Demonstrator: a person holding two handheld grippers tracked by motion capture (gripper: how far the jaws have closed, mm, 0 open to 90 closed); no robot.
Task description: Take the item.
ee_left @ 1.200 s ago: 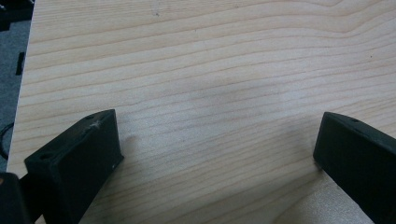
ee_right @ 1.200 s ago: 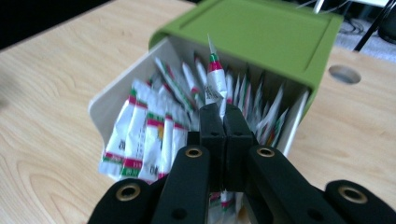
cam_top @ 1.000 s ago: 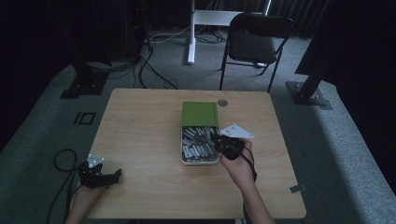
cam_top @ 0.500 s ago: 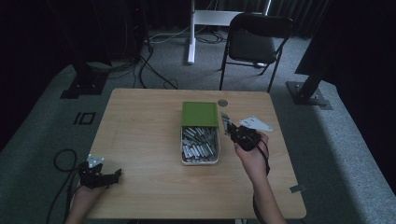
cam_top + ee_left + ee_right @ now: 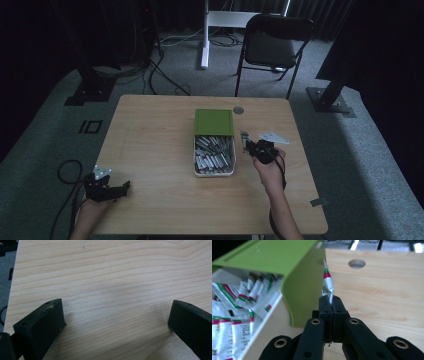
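Jaws of right gripper [image 5: 331,305] pinch a sachet [image 5: 326,284] upright, just right of the box [image 5: 214,150] w/ green lid [image 5: 214,122], above table [image 5: 150,140]. Right hand [image 5: 267,170] reaches from near edge. More sachets [image 5: 214,155] fill box. Left gripper [image 5: 117,320] at near-left corner, jaws spread wide, nothing between.

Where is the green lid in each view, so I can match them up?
High view: green lid at table centre, over the box's far end.
Left gripper view: not in it.
Right gripper view: lid upper left, beside the held packet.
Shared landmark: the table's round hole.
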